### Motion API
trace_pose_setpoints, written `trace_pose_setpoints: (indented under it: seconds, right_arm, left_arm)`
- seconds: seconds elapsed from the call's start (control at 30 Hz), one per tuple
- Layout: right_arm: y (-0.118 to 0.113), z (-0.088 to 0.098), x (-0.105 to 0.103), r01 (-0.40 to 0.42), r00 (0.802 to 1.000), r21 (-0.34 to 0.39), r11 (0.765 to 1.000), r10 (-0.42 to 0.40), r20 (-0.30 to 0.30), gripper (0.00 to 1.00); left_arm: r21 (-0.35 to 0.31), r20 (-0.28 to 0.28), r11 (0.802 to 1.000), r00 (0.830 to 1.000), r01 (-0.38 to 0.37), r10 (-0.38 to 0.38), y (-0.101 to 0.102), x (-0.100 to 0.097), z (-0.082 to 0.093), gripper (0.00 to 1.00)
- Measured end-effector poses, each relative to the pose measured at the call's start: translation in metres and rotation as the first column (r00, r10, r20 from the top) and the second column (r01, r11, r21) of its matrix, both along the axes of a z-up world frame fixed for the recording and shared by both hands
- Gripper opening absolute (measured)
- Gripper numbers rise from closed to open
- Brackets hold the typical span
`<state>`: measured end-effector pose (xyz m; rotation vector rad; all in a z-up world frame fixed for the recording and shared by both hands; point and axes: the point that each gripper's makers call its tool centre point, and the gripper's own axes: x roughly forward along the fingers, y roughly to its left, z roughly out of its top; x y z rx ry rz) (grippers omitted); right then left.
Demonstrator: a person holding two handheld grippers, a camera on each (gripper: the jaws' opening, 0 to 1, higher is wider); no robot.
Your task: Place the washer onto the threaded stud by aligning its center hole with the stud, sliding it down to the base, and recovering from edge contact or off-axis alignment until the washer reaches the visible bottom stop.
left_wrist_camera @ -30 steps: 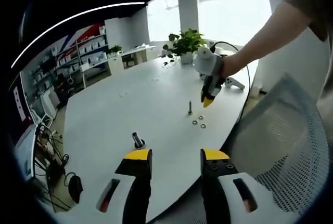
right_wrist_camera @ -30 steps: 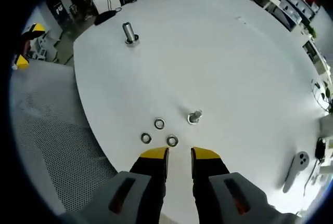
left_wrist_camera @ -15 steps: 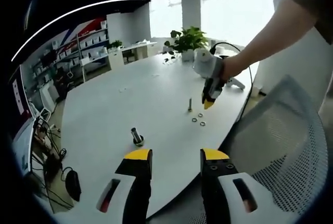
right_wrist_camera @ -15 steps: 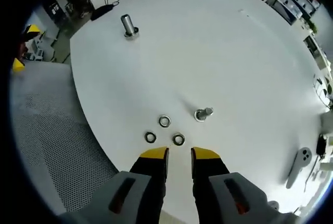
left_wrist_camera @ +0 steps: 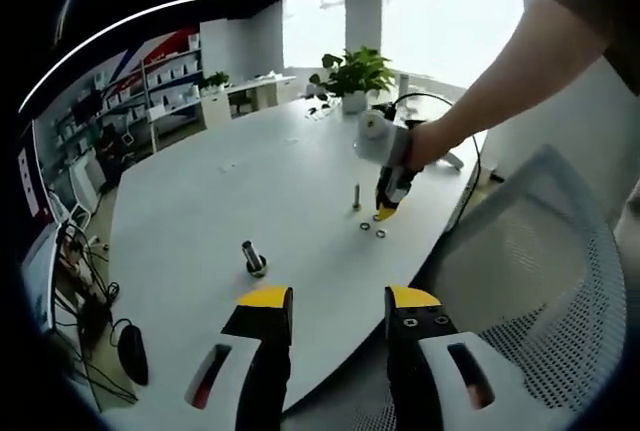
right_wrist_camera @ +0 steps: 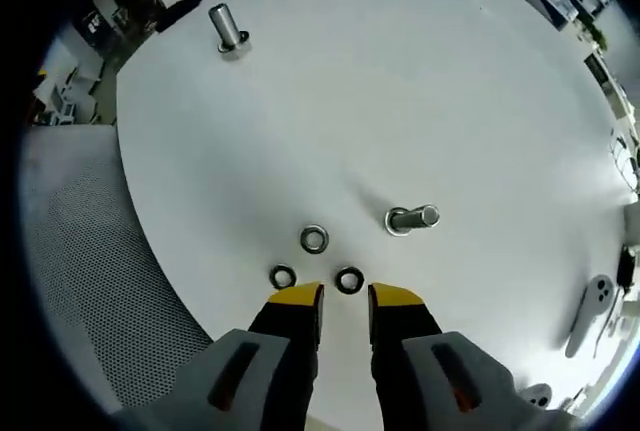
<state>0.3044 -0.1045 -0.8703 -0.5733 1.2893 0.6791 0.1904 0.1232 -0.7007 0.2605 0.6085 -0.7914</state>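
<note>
White table (right_wrist_camera: 480,101) — three washers (right_wrist_camera: 314,239) by right tool (right_wrist_camera: 345,296).

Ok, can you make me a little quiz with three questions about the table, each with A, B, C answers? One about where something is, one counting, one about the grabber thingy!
1. Where do the small metal ring washers lie?
A. On the white round table
B. On the mesh chair
C. Stacked on a stud

2. How many washers are there?
A. One
B. Three
C. Five

3. What is the right gripper with yellow tips doing?
A. Squeezing a washer
B. Holding a stud
C. Open and holding nothing

Answers:
1. A, the rings rest flat on the tabletop, beside the short threaded metal stud.
2. B, the right gripper view shows three rings close together.
3. C, its jaws stand apart with nothing between them, just short of the washers.
</note>
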Motion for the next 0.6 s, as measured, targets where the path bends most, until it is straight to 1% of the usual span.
trace_pose_setpoints:
  seconds: [0.03,0.07,0.17,0.27,0.37,0.43,0.53,0.6]
  right_arm:
    - [0.0017,0.0001,0.0037,-0.018,1.0,0.003,1.0,0.017,0.025,0.2]
    - [0.0019,-0.0002,0.0043,-0.017,0.999,-0.001,1.0,0.017,0.028,0.2]
    - [0.0015,-0.0044,0.0045,-0.007,1.0,-0.009,1.0,0.007,0.015,0.2]
    - [0.0015,-0.0083,0.0055,-0.016,1.0,-0.022,1.0,0.016,0.01,0.19]
    - [0.0009,-0.0063,0.0073,-0.018,1.0,-0.026,1.0,0.019,0.006,0.19]
    - [0.0015,-0.0067,0.0054,-0.019,1.0,-0.019,1.0,0.019,-0.012,0.18]
    - [0.002,-0.0063,0.0044,-0.046,0.999,-0.029,0.999,0.045,-0.017,0.18]
    - [0.0018,-0.0065,0.0055,-0.047,0.999,-0.033,0.998,0.046,-0.022,0.18]
  left_arm:
    - [-0.001,0.002,1.0,1.0,0.0,0.0,0.0002,-0.0002,0.0005,0.35]
    - [-0.01,0.0,1.0,1.0,0.001,-0.001,-0.0008,-0.0005,0.0013,0.35]
    - [-0.011,-0.005,1.0,1.0,0.002,-0.002,-0.0004,-0.0012,0.0008,0.35]
    - [-0.012,-0.01,1.0,1.0,0.004,-0.004,-0.001,-0.0017,0.0001,0.35]
    - [-0.014,-0.011,1.0,1.0,0.005,-0.005,-0.001,-0.0021,0.0002,0.35]
    - [-0.006,-0.004,1.0,1.0,0.008,-0.008,-0.001,-0.0021,0.0005,0.35]
    - [-0.01,-0.001,1.0,1.0,0.011,-0.011,-0.0018,-0.0018,0.0015,0.35]
    - [-0.016,-0.001,1.0,1.0,0.009,-0.009,-0.0015,-0.0014,0.0023,0.35]
